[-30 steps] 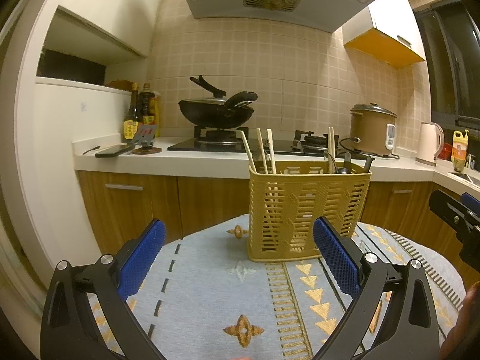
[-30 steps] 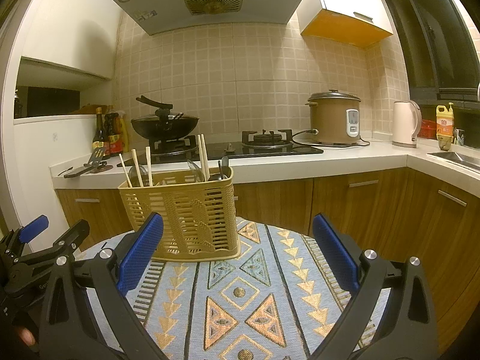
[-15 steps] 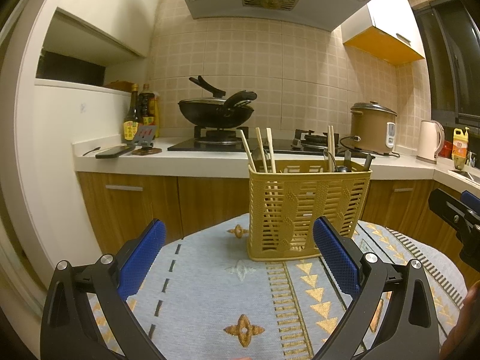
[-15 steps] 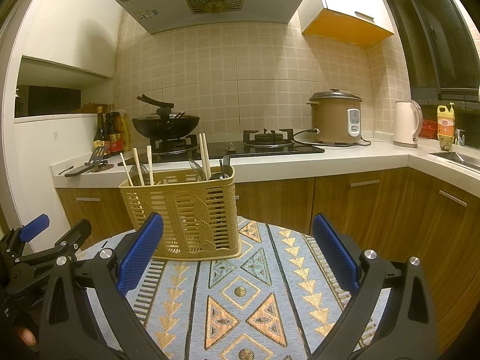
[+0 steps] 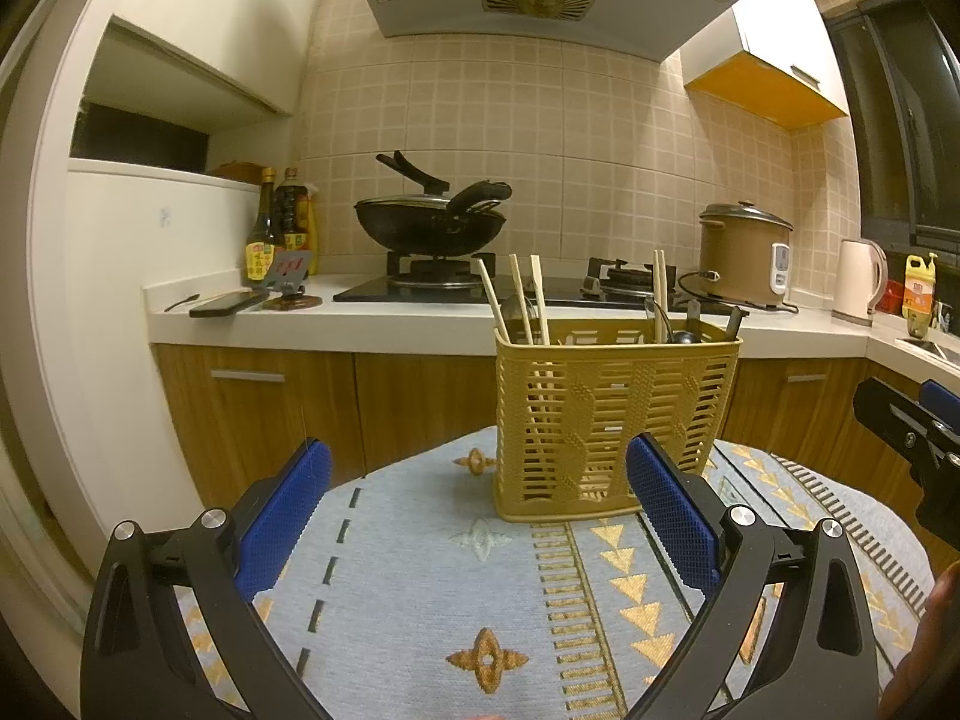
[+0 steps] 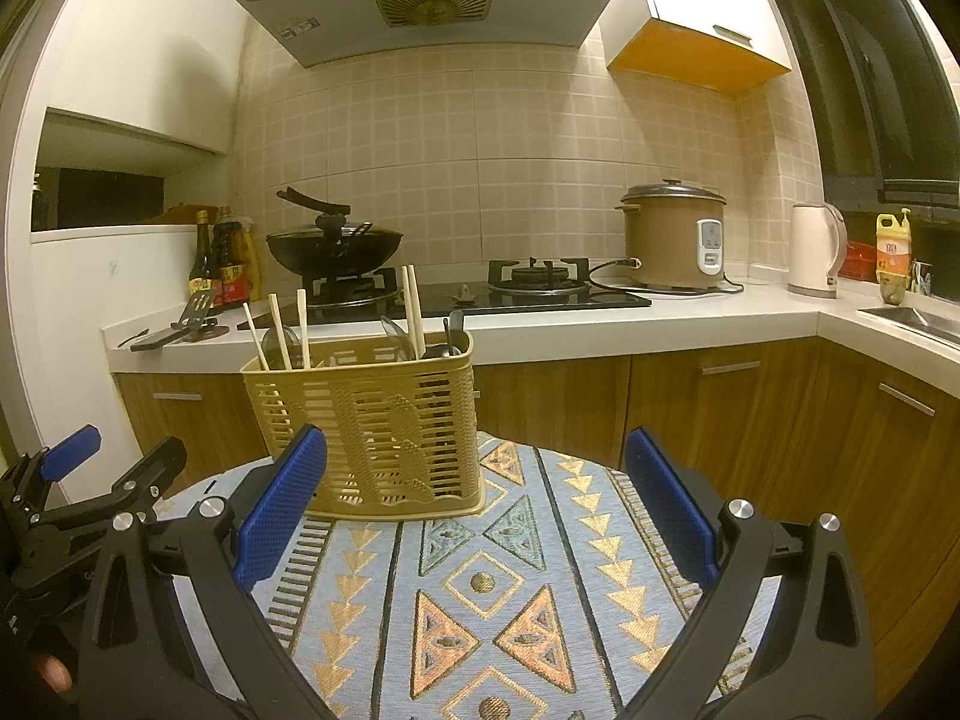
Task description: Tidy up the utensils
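Standing upright on the round table with the light blue patterned cloth [image 5: 420, 588], the yellow-brown slotted plastic utensil basket [image 5: 612, 420] is sitting just ahead of the left gripper [image 5: 477, 495], a little toward its right finger. The left gripper is hovering over the cloth with its two blue-padded fingers [image 5: 288, 507] spread wide, and nothing is lying between them. Its right pad is overlapping the lower right corner of the basket in the left wrist view, but whether it is touching cannot be told.

The right gripper [image 6: 477, 495] is also hanging over the tablecloth [image 6: 480, 588] with its fingers [image 6: 669, 501] spread wide and holding nothing. From this tool, the basket [image 6: 372, 420] is standing ahead and to the left, behind the left pad. The other tool is showing at the far left edge of this view, well apart from the basket.

Inside the basket, three pale wooden chopsticks [image 5: 522, 300] are leaning in the compartment on the left side, and two more pale chopsticks [image 6: 413, 312] are standing close together in the compartment on the right side. Dark metal utensils [image 5: 687, 327] are sticking out beside this pair; their exact kind is hard to tell.

Farther ahead of both tools, a black wok with a lid [image 5: 429, 222] is resting on the gas stove, and a brown rice cooker [image 6: 672, 237] is standing on the white counter.
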{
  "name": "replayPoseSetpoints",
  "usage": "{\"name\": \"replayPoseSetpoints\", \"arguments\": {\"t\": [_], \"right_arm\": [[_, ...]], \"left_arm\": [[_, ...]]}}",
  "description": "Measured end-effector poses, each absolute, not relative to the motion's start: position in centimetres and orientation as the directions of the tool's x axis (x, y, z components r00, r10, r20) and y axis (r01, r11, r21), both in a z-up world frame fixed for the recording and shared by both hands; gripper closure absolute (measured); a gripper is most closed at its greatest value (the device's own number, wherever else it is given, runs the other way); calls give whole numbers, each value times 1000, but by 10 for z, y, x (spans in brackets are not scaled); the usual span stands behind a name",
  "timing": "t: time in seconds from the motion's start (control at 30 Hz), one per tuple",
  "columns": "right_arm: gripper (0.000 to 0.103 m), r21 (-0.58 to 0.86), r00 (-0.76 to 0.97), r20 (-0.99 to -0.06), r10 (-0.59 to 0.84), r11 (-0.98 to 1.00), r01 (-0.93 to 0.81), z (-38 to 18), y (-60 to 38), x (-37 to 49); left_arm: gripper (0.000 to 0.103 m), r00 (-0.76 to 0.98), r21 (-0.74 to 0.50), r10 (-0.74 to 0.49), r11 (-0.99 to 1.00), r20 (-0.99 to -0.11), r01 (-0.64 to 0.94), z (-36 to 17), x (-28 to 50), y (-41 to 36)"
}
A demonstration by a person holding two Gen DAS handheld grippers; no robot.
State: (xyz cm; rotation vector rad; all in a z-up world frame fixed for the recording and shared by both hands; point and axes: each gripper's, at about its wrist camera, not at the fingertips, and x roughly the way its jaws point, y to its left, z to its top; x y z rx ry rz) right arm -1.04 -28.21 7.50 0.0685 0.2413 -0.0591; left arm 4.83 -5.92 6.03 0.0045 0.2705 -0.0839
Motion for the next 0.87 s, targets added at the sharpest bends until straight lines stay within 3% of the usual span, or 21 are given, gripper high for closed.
{"name": "replayPoseSetpoints", "arguments": {"t": [0.5,0.87], "right_arm": [[8,61,969,-242,-50,996,66,75,-281,-10],[8,60,969,-244,-47,996,63,74,-281,-8]], "left_arm": [[8,964,-1,-74,997,-255,76,59,48,-59],[8,951,-30,-91,996,-296,86,60,54,-54]]}}
